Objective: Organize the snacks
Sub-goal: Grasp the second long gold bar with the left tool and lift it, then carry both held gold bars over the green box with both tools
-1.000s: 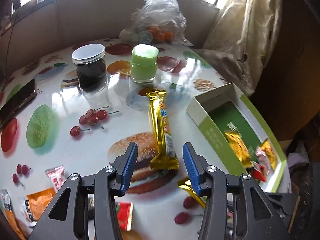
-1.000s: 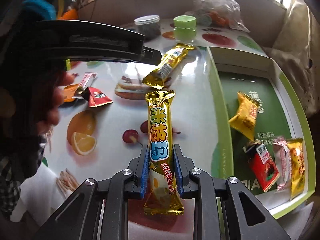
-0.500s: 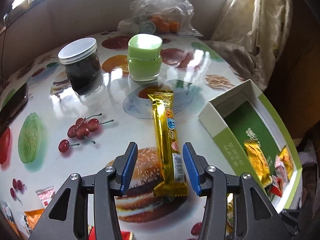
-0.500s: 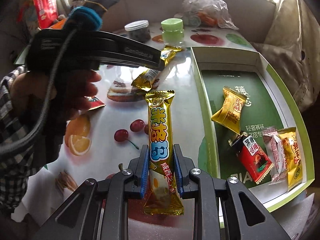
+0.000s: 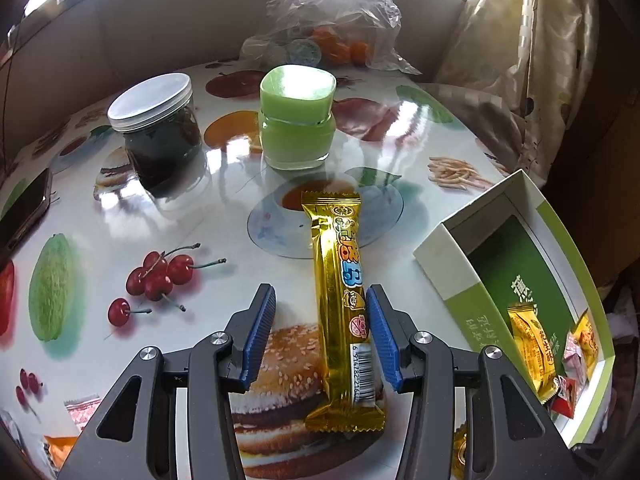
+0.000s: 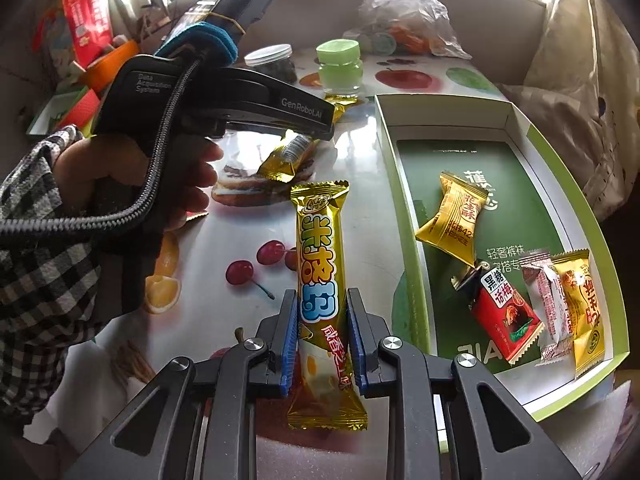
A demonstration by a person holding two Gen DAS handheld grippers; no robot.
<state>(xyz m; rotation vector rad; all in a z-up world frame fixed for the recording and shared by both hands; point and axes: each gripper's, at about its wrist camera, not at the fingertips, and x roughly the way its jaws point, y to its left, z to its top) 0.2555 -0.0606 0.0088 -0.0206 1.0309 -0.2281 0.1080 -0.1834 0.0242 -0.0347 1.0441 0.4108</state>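
A long gold snack bar (image 5: 345, 300) lies on the fruit-print table, lengthwise between the jaws of my open left gripper (image 5: 321, 312); its right side sits close against the right jaw. My right gripper (image 6: 323, 316) is shut on a second gold snack bar (image 6: 320, 280) and holds it above the table, left of the green-and-white box (image 6: 404, 216). The box holds several wrapped snacks, among them a gold pouch (image 6: 454, 216) and a red packet (image 6: 502, 312). The box also shows in the left wrist view (image 5: 452, 264).
A dark jar with a white lid (image 5: 158, 132), a green jar (image 5: 296, 116) and a plastic bag (image 5: 332, 20) stand at the table's back. A phone (image 5: 24, 208) lies at the left edge. Loose small snacks (image 5: 80, 416) lie at the front left.
My left gripper has moved forward over the table so the gold bar now lies between its open jaws. My right gripper still holds its bar; the box sits nearer to it.
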